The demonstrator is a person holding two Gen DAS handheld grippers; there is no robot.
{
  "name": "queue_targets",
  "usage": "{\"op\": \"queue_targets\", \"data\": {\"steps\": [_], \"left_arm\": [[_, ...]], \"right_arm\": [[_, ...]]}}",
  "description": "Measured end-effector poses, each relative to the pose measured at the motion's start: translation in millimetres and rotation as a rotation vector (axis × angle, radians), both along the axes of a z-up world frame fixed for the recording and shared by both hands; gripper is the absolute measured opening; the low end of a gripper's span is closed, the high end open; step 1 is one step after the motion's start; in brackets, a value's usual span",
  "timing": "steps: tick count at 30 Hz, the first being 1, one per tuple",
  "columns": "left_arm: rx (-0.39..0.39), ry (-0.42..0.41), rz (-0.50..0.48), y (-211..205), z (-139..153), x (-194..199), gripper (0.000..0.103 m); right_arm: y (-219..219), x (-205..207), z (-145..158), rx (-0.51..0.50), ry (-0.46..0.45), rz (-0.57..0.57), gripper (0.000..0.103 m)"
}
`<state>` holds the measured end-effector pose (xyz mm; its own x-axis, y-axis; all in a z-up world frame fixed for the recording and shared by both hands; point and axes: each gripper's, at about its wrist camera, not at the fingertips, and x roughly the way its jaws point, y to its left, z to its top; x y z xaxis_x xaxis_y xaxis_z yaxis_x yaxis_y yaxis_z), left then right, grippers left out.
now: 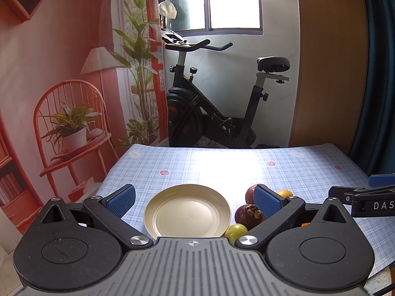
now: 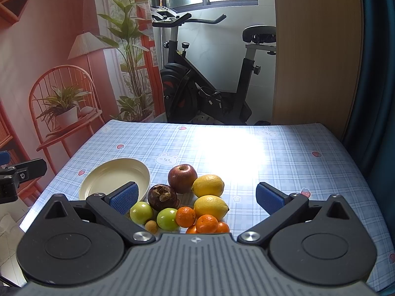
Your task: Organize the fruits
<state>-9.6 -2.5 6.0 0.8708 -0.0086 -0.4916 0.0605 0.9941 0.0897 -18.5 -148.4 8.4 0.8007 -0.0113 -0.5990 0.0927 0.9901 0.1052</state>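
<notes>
On the checked tablecloth point(image 2: 284, 153) lies a cluster of fruit: an apple point(image 2: 182, 178) farthest from the camera, a mangosteen point(image 2: 162, 196) just left of and nearer than it, two lemons point(image 2: 208, 185) to the right, one behind the other, two green fruits point(image 2: 141, 212) in front of the mangosteen with a small brown fruit point(image 2: 151, 226) between them, and three oranges point(image 2: 185, 216) nearest the lens, partly hidden by the gripper body. Left of the cluster, just beside the mangosteen, sits an empty cream plate point(image 2: 98, 185). The right gripper point(image 2: 196, 197) hovers over the near fruit, jaws spread wide, nothing between its blue pads point(image 2: 123, 198). The left gripper point(image 1: 195, 201) is likewise wide open and empty, its fingers framing the plate point(image 1: 153, 212); in its view the mangosteen point(image 1: 248, 213), apple point(image 1: 249, 193) and one green fruit point(image 1: 235, 231) appear at the plate's right. Behind the table stand an exercise bike point(image 2: 209, 81) and a printed backdrop point(image 2: 49, 61).
</notes>
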Motion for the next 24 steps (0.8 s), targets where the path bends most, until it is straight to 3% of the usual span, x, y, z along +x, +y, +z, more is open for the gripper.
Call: {"op": "queue_targets", "data": {"steps": [24], "left_arm": [[-0.009,0.001,-0.008,-1.8,-2.2,1.1,0.103]], "right_arm": [[-0.5,-0.4,0.9,-0.003,-0.004,0.001,0.103]]}}
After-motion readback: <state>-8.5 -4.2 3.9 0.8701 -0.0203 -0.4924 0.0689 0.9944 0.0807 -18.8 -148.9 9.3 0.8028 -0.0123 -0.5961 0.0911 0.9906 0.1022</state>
